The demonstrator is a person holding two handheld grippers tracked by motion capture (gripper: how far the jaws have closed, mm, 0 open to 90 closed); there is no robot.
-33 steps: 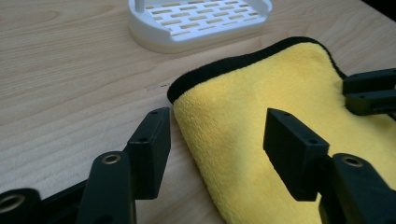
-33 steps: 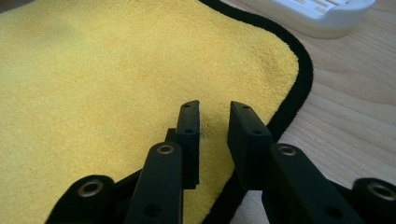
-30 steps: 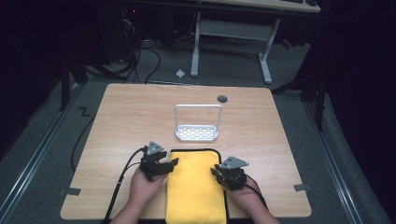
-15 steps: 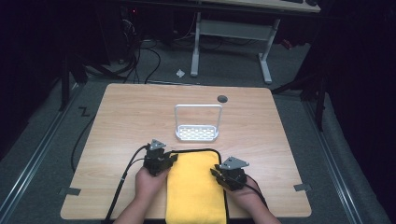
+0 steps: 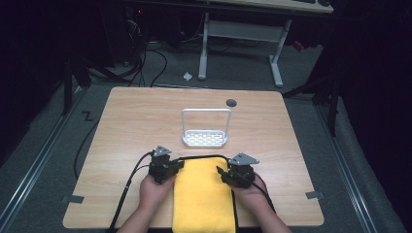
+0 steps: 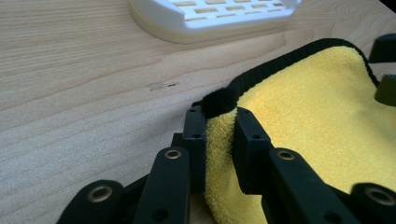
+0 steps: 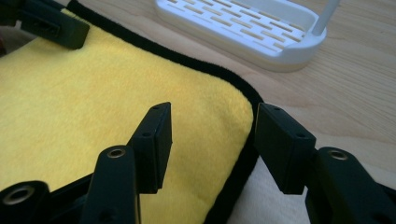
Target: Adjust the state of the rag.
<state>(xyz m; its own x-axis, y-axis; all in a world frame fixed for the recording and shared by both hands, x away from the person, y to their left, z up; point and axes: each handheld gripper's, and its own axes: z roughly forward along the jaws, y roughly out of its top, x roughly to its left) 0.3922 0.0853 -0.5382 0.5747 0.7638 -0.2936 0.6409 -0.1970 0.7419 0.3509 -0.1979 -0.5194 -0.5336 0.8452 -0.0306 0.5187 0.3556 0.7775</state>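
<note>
Risk, as I judged it: right gripper (image 7: 210,140) stood wide w/ jaws straddling the far right corner of the yellow black-edged microfibre cloth (image 7: 93,93); closing too shallow could catch only the trim & slip. Left gripper (image 6: 219,140) was clamped narrow on the cloth's far left corner. Cloth lay flat btwn both, white slotted plastic rack (image 5: 205,138) just beyond.

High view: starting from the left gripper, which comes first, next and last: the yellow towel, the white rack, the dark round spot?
From the left gripper:
1. Yellow towel, right beside it, its corner between the jaws.
2. White rack, mid-table, ahead.
3. Dark round spot, near the table's far edge.
</note>
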